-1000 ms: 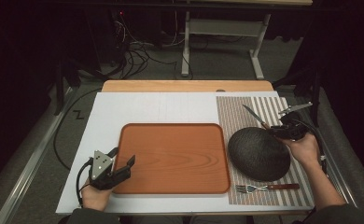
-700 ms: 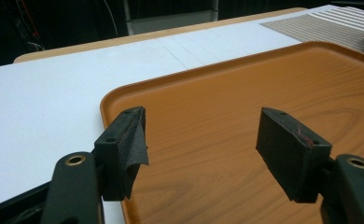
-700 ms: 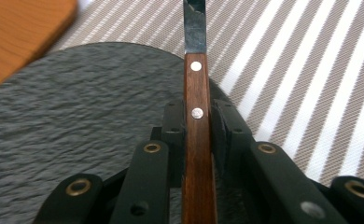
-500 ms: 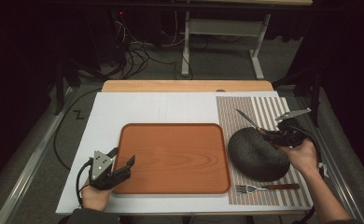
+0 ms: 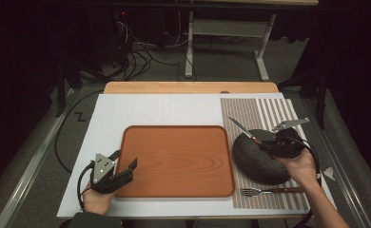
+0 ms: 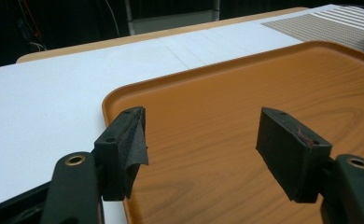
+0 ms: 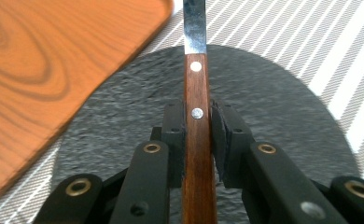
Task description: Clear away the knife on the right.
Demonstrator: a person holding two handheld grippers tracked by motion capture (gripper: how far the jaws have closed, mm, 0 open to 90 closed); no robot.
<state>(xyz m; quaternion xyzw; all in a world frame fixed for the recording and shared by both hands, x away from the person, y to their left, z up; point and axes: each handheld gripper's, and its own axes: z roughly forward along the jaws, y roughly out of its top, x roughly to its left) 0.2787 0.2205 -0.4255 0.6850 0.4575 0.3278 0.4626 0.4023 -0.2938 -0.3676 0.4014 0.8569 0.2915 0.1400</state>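
Right gripper (image 7: 198, 126): jaws clamped on the wooden handle of a knife (image 7: 196, 93), held above the dark plate (image 5: 259, 159) on the striped placemat (image 5: 255, 111). Left gripper (image 6: 213, 140): jaws apart, empty, over the orange tray (image 5: 174, 161) on the desk (image 5: 126, 107).

Wood-handled knife (image 7: 196, 121) held above the dark bowl (image 5: 257, 159), blade toward the tray.

Tray at frame centre, plate to its right.
The tray (image 5: 176, 159) lay mid-frame; the plate (image 5: 257, 159) sat right of it, the fork (image 5: 269, 191) below the plate.
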